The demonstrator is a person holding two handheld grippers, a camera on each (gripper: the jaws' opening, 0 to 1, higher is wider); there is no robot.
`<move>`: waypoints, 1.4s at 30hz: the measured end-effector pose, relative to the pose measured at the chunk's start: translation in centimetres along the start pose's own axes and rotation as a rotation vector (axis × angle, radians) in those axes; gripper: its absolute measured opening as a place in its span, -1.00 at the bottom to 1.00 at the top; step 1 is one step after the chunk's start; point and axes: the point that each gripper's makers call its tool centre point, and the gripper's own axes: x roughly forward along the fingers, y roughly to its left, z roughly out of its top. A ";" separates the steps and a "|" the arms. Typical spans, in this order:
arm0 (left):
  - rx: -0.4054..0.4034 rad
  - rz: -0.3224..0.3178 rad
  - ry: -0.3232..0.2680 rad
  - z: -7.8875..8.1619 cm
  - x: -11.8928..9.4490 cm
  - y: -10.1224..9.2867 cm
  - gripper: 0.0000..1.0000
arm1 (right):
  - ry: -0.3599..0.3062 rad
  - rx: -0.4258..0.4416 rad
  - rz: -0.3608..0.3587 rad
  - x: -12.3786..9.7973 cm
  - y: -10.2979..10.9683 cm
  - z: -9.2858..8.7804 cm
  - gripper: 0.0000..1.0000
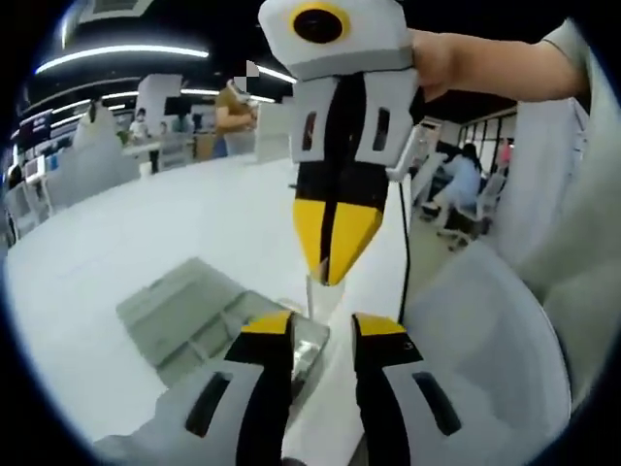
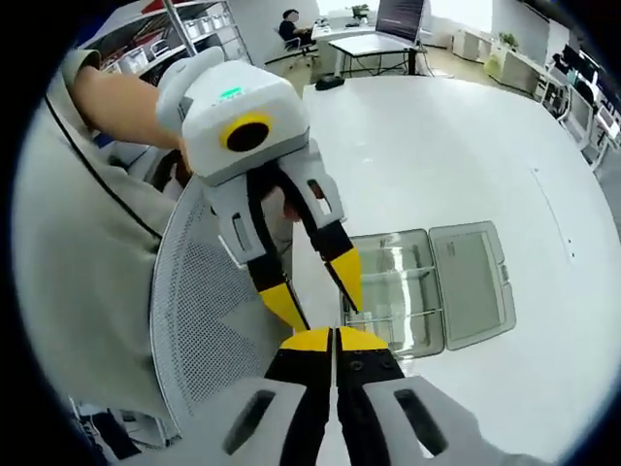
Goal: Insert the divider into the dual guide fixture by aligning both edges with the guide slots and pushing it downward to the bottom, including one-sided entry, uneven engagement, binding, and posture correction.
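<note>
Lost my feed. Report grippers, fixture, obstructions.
Left gripper open, near clear box. Right gripper shut, tips close to left's; divider grip unconfirmed. Box on table, lid open, nothing blocking it.

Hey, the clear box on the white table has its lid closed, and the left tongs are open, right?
Not quite. The clear box has its lid open, lying flat beside it, as the right gripper view shows. The table is white and the left tongs are open.

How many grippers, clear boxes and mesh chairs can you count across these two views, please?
Grippers: 2 (left gripper, jaws apart; right gripper, jaws together)
Clear boxes: 1 (clear box, lid open)
Mesh chairs: 1 (mesh chair)
Total: 4
</note>
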 end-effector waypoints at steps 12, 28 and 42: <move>-0.008 0.050 0.005 0.1 -0.9 0.6 -0.29 | 0.064 0.010 -0.043 0.5 -2.2 -1.8 -1.00; -0.064 0.099 0.011 0.0 -2.2 1.0 0.05 | 0.099 -0.016 -0.095 1.8 -4.4 -2.6 -1.00; -0.143 0.138 0.031 -0.8 -2.7 1.6 0.34 | 0.127 -0.038 -0.118 2.8 -5.6 -3.1 -1.00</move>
